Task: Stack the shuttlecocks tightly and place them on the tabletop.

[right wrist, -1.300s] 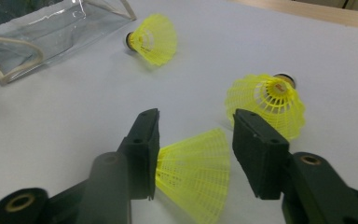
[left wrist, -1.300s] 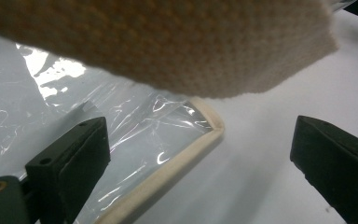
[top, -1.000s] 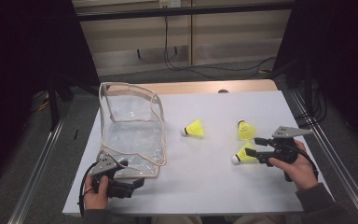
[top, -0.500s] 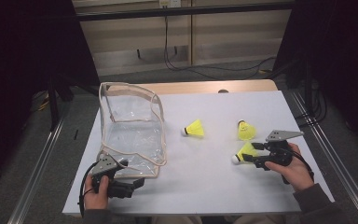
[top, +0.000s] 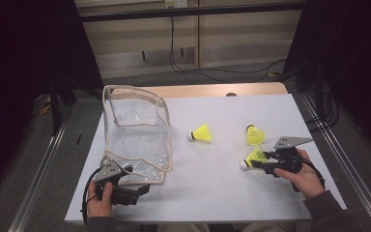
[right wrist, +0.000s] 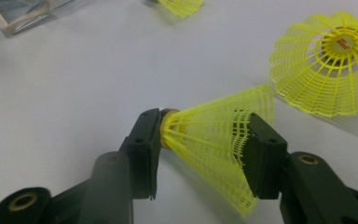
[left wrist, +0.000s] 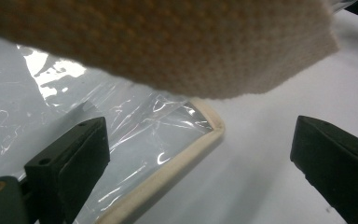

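Note:
Three yellow shuttlecocks lie on the white table. My right gripper (top: 254, 164) (right wrist: 204, 139) has just been closing. It is now shut on the nearest shuttlecock (top: 253, 157) (right wrist: 214, 133), one pad at the cork end and the other pressing the mesh skirt. A second shuttlecock (top: 255, 136) (right wrist: 328, 79) stands on its skirt just beyond. The third shuttlecock (top: 201, 134) (right wrist: 181, 6) lies on its side near the middle. My left gripper (top: 142, 189) (left wrist: 203, 140) rests open at the front corner of a clear bag (top: 136, 140) (left wrist: 135, 135), nothing between its jaws.
The clear bag has beige piping (left wrist: 177, 158) and stands with its mouth upward on the table's left half. A beige woven piece (left wrist: 168, 42) hangs close before the left gripper's camera. The table's front edge (top: 212, 220) runs just behind both hands.
The right gripper's jaws have closed onto the nearest shuttlecock, which lay between them before. The left gripper and the bag have not moved.

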`<state>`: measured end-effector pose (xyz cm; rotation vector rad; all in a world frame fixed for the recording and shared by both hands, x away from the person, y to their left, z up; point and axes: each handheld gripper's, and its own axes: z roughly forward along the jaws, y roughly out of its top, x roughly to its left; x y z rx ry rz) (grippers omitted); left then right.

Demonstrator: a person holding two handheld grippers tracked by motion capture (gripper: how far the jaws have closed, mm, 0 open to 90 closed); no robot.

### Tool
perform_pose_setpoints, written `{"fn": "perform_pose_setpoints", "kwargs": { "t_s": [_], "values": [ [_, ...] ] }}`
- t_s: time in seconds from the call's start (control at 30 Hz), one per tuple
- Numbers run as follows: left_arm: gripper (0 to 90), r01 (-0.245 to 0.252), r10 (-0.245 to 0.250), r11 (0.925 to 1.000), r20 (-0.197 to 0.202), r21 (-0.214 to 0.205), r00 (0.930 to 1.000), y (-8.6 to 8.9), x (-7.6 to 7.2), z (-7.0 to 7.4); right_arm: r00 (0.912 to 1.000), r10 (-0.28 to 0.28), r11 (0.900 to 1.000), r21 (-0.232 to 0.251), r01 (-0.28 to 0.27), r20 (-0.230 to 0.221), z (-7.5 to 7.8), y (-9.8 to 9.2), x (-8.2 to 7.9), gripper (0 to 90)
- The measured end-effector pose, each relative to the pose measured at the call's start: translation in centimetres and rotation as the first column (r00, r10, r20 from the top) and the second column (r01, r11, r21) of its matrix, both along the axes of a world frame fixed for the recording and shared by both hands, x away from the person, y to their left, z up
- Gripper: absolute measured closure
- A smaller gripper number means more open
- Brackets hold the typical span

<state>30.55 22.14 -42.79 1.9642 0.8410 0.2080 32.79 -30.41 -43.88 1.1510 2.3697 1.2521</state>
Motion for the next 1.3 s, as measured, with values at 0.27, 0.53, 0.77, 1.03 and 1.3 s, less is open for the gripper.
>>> {"fn": "perform_pose_setpoints", "kwargs": {
  "t_s": [0.27,0.53,0.77,1.03,1.3],
  "values": [
    [4.5,0.001,-0.001,1.0,0.0,-0.001,1.0,0.0,0.0,0.0,0.9997,0.024,0.9997,0.002,-0.024,-0.003,0.0,-0.3,0.0,62.1],
    [4.5,0.0,0.0,1.0,-0.001,0.002,1.0,0.0,0.0,0.0,0.9972,0.073,0.9972,-0.009,-0.074,-0.012,-0.1,0.1,-0.2,76.4],
    [4.5,0.0,0.0,1.0,0.0,0.0,1.0,0.0,0.0,0.0,0.9944,0.106,0.9943,0.009,-0.106,-0.001,0.2,0.3,-0.2,86.9],
    [4.5,-0.001,0.001,1.0,0.0,0.0,1.0,0.0,0.0,0.0,0.9962,0.085,0.9952,0.048,-0.086,0.022,0.5,0.4,0.0,87.0],
    [4.5,0.0,0.0,1.0,0.0,0.0,1.0,0.0,0.0,0.0,0.9965,0.07,0.995,0.068,-0.073,0.046,0.8,0.9,0.3,87.0]
  ]
}}
